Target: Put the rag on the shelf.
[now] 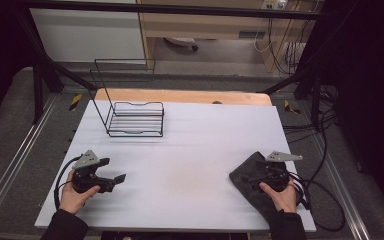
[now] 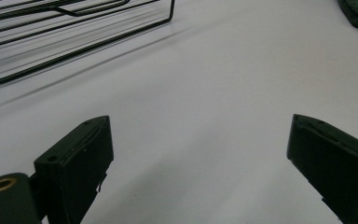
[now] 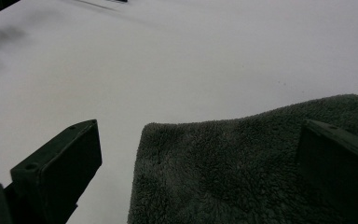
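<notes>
Dark grey fleece cloth [image 1: 252, 175] lies flat at the lower right of the high view, near the desk's [image 1: 190, 150] right edge, partly under the right gripper [image 3: 200, 163]. Judged light, limp and non-slippery; it should bunch rather than slide. Best hold looks like the free corner [image 3: 151, 128] nearest the centre, pinched from above. Right gripper is spread wide over the cloth, nothing clamped. Left gripper [image 2: 198, 158] at lower left, also spread wide, bare desk beneath. Wire rack [image 1: 132, 117] stands at upper left, well apart. Broad open room across the middle; cables [image 1: 325, 195] trail off the right edge.
</notes>
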`<state>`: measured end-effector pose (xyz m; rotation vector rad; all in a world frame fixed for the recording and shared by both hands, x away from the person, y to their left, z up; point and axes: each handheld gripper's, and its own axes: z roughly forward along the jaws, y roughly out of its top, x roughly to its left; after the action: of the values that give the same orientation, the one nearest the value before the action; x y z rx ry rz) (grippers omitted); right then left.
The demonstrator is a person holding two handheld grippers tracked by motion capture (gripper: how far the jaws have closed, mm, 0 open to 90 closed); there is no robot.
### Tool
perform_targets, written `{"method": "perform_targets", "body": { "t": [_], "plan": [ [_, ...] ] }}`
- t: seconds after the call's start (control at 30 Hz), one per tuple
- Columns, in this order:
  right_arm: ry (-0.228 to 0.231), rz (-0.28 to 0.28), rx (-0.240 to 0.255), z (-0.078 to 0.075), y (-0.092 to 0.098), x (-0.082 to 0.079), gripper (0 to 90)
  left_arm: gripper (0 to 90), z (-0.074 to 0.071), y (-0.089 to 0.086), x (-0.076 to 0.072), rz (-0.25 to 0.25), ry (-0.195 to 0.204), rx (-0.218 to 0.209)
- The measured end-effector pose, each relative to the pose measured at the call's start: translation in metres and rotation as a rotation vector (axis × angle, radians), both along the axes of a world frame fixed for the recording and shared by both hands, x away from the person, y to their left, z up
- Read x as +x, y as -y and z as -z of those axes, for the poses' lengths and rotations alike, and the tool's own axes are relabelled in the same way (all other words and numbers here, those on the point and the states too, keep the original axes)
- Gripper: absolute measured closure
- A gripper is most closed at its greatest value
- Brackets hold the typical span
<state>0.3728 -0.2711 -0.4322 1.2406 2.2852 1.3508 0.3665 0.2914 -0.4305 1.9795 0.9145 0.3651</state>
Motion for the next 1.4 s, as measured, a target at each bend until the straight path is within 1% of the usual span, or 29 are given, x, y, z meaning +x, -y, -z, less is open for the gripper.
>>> {"method": "perform_targets", "body": {
  "t": [0.07, 0.2, 0.33, 0.43, 0.6, 0.63, 0.73, 0.87, 0.97, 1.0, 1.07, 1.17, 1.23, 1.27, 1.3, 1.4],
  "plan": [
    [-0.003, 0.003, -0.001, 0.000, 0.000, 0.000, 1.1, 7.1, 0.000, 0.000, 0.000, 0.001, -0.001, -0.003],
    [-0.002, 0.003, -0.003, 0.000, -0.001, 0.000, 1.4, 7.1, 0.001, 0.001, 0.000, 0.007, -0.005, 0.006],
    [-0.002, 0.009, 0.000, 0.000, -0.002, -0.001, 1.9, 7.3, 0.001, 0.001, 0.000, 0.007, -0.011, -0.004],
    [-0.007, 0.015, -0.014, 0.001, -0.003, -0.001, 2.2, 7.5, 0.003, 0.001, 0.000, 0.006, -0.013, 0.004],
    [-0.019, 0.007, -0.037, 0.001, -0.011, 0.000, 3.8, 7.5, 0.003, 0.001, 0.000, 0.002, -0.016, -0.002],
    [-0.026, 0.006, -0.043, 0.000, -0.014, 0.000, 4.6, 7.5, 0.003, 0.001, 0.000, 0.000, -0.016, 0.001],
    [-0.017, -0.008, -0.063, 0.000, -0.021, 0.000, 7.5, 7.5, 0.004, 0.001, 0.000, -0.002, -0.017, 0.000],
    [-0.022, -0.011, -0.080, 0.001, -0.029, 0.001, 11.7, 7.3, 0.004, 0.002, -0.001, 0.000, -0.017, 0.001],
    [-0.020, -0.028, -0.109, 0.003, -0.034, 0.001, 16.1, 7.3, 0.003, 0.002, -0.001, 0.000, -0.016, 0.002],
    [-0.019, -0.031, -0.120, 0.003, -0.036, 0.001, 18.8, 7.3, 0.003, 0.002, -0.001, -0.003, -0.016, 0.003],
    [-0.007, -0.033, -0.138, 0.003, -0.040, 0.000, 27.7, 7.3, 0.003, 0.002, -0.001, -0.006, -0.016, -0.001],
    [-0.023, -0.044, -0.147, 0.005, -0.044, -0.001, 34.3, 7.4, 0.003, 0.001, -0.001, -0.009, -0.014, -0.003],
    [-0.018, -0.052, -0.189, 0.007, -0.047, -0.001, 39.2, 7.4, 0.003, 0.000, -0.001, -0.008, -0.016, -0.002],
    [-0.011, -0.044, -0.206, 0.008, -0.048, -0.001, 42.9, 7.4, 0.003, 0.000, -0.001, -0.008, -0.016, -0.001],
    [-0.013, -0.039, -0.213, 0.008, -0.049, -0.001, 46.1, 7.4, 0.003, 0.001, -0.001, -0.009, -0.016, 0.000],
    [-0.006, -0.030, -0.218, 0.008, -0.051, -0.001, 54.6, 7.6, 0.004, 0.001, -0.001, -0.010, -0.018, 0.003]
  ]
}}
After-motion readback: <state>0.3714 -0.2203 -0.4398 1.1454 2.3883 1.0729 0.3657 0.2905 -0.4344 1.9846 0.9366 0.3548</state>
